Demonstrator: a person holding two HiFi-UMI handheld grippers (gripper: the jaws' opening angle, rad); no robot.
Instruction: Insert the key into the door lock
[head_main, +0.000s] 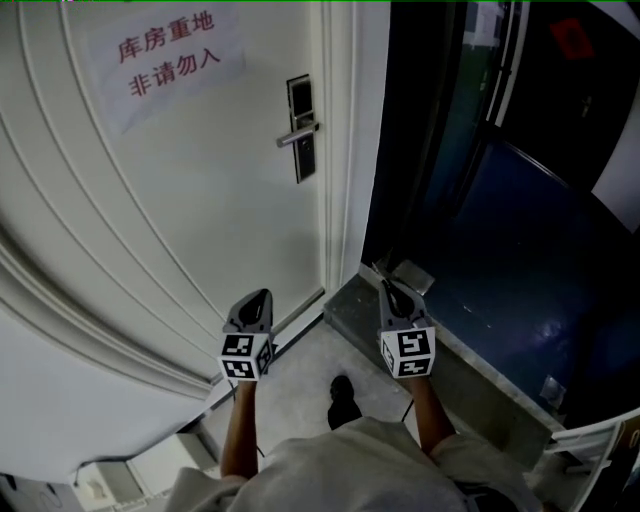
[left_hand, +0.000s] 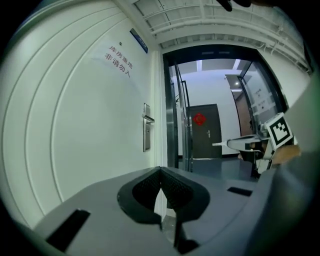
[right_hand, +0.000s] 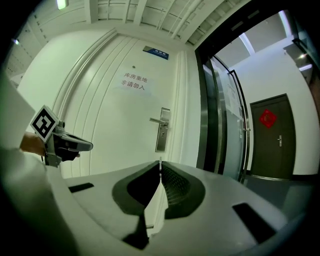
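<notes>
In the head view both forearms reach forward and low at about waist level, well short of the white door (head_main: 200, 220). The left gripper (head_main: 262, 297) points at the door's lower panel and the right gripper (head_main: 386, 288) at the dark opening beside the frame. The door lock (head_main: 301, 128) with its lever handle sits far ahead and higher than either gripper, under a paper sign (head_main: 165, 58). In the left gripper view the jaws meet at their tips with nothing between them, so that gripper is closed and empty. The lock plate shows beyond it, left of the glass corridor. In the right gripper view the jaws are pressed together on a thin pale sliver that stands just proud of the tips, which I take to be the key (right_hand: 160, 162) seen edge-on. The lock lies almost straight above it in this view. The task looks barely begun. The right arm would need to rise and extend toward the plate, wrist kept level so the blade meets the keyhole square — the keyhole itself is too small to make out, so a slow approach seems wise. The left gripper is best kept clear of the handle.
</notes>
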